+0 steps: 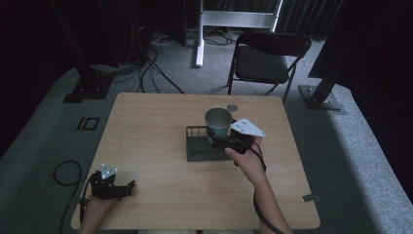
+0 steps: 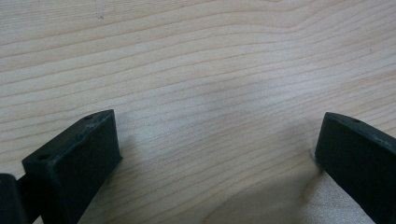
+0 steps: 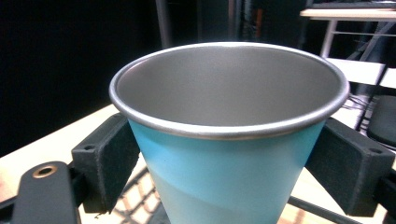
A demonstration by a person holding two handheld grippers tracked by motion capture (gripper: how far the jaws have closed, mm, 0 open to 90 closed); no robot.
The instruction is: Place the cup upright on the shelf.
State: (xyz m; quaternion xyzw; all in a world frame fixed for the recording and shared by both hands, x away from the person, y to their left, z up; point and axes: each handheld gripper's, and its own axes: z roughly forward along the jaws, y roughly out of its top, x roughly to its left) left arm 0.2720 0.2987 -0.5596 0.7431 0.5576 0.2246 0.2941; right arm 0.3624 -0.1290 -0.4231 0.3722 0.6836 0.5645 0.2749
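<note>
A blue cup (image 1: pixel 217 122) with a bare metal inside and rim stands upright over the right end of a black wire rack (image 1: pixel 198 152) near the table's middle. My right gripper (image 1: pixel 219 140) is shut on the cup, coming at it from the near right. In the right gripper view the two black pads (image 3: pixel 108 158) press on opposite sides of the cup (image 3: pixel 224 154) below its rim, and the rack's mesh (image 3: pixel 133 200) shows underneath. My left gripper (image 1: pixel 128 185) rests open at the table's front left, its jaws wide apart over bare wood (image 2: pixel 217 154).
A small grey disc (image 1: pixel 233 107) lies on the wooden table (image 1: pixel 151 122) just behind the cup. A black folding chair (image 1: pixel 267 58) stands beyond the far edge, with cables on the floor and black frame posts at both sides.
</note>
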